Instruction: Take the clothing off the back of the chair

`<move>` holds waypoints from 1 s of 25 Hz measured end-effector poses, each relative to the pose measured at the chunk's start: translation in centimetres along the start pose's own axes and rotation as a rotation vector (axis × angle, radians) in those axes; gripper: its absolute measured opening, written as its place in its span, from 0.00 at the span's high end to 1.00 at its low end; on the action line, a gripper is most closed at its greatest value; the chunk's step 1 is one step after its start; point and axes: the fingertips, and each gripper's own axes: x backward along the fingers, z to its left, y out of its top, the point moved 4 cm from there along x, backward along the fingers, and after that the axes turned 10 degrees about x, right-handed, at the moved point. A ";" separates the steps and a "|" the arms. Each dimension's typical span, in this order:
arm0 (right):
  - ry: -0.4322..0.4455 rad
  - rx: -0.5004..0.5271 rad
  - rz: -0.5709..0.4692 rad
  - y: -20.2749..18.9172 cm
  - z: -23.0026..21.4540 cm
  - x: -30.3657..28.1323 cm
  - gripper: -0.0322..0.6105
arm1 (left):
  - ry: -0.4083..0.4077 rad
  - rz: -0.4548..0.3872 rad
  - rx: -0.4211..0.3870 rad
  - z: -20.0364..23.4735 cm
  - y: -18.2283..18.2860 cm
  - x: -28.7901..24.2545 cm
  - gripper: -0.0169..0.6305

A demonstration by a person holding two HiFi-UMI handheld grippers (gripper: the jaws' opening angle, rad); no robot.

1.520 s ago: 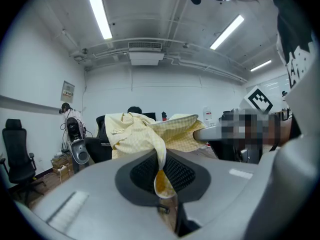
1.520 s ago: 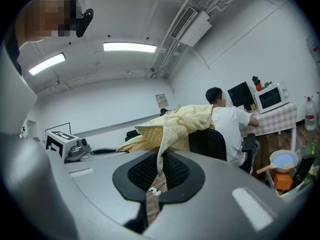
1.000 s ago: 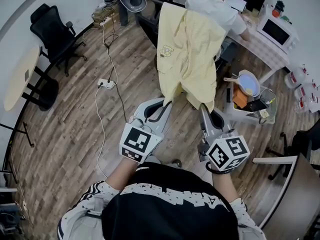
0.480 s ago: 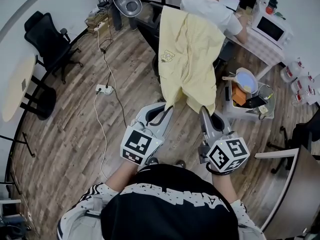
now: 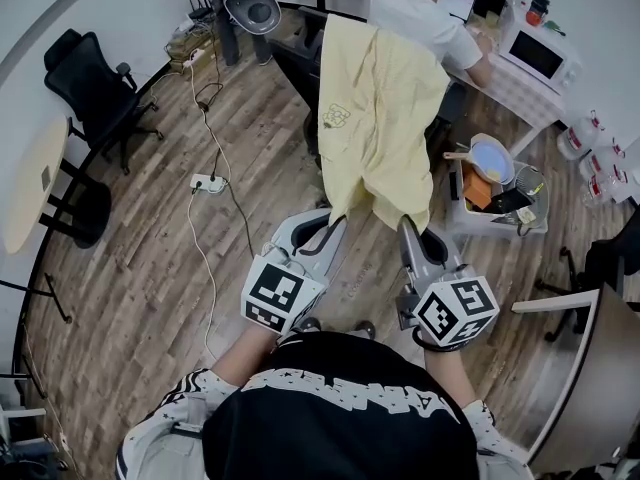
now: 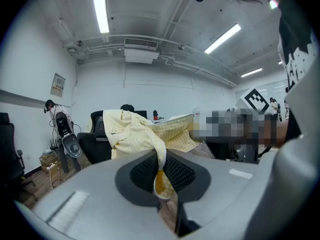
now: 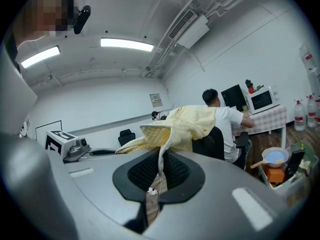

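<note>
A pale yellow checked garment [image 5: 375,108] hangs over the back of a black office chair [image 5: 298,60], in which a person in a white shirt [image 5: 420,18] sits at a desk. My left gripper [image 5: 334,218] is shut on the lower left corner of the garment, and a fold of the cloth [image 6: 161,159] is pinched between its jaws. My right gripper [image 5: 408,222] is shut on the lower right corner, where a strip of hem [image 7: 161,156] runs down into the closed jaws. The cloth stretches from the chair back [image 7: 216,143] towards both grippers.
On the wood floor to the left lie a power strip [image 5: 208,181] and its cable. A second black chair [image 5: 90,78] and a round table [image 5: 35,183] stand far left. Right of the chair are a crate with a pan [image 5: 497,183], a microwave [image 5: 540,56] and water bottles [image 5: 600,158].
The head view has shifted slightly. Both grippers keep their hold on the garment's lower corners, and the garment still hangs over the chair back.
</note>
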 end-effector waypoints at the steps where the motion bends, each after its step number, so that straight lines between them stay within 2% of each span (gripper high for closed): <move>1: 0.000 0.001 0.000 0.0 0.1 0.0 0.92 | 0.001 0.000 0.002 0.1 -0.1 0.1 0.94; 25: 0.011 0.002 0.029 -0.9 3.4 0.5 0.92 | -0.003 0.001 0.020 0.3 -0.9 2.9 0.94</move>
